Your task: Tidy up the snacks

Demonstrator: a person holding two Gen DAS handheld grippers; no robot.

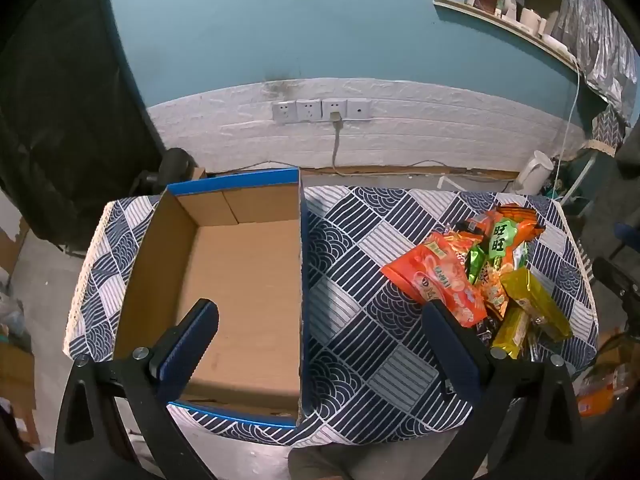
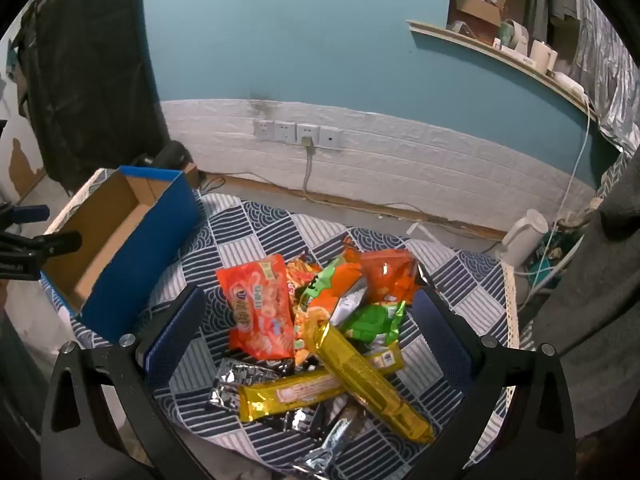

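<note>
An empty cardboard box (image 1: pixel 248 280) with blue outer walls sits on the left of a small table; in the right wrist view the box (image 2: pixel 132 248) lies at the far left. A heap of snack packets (image 1: pixel 492 276) lies on the table's right side: a large orange bag (image 2: pixel 260 312), green packets (image 2: pixel 372 322), two gold bars (image 2: pixel 360 376) and silver wrappers (image 2: pixel 236 384). My left gripper (image 1: pixel 320 312) hovers open over the box's right wall, nothing between its fingers. My right gripper (image 2: pixel 306 300) hangs open above the heap, touching nothing.
The table wears a blue-and-white patterned cloth (image 1: pixel 360 248). Behind it runs a wall with sockets (image 1: pixel 320 110) and a plugged cable. A white kettle (image 2: pixel 524 236) stands on the floor at the right. A black bag (image 1: pixel 60 100) hangs at the left.
</note>
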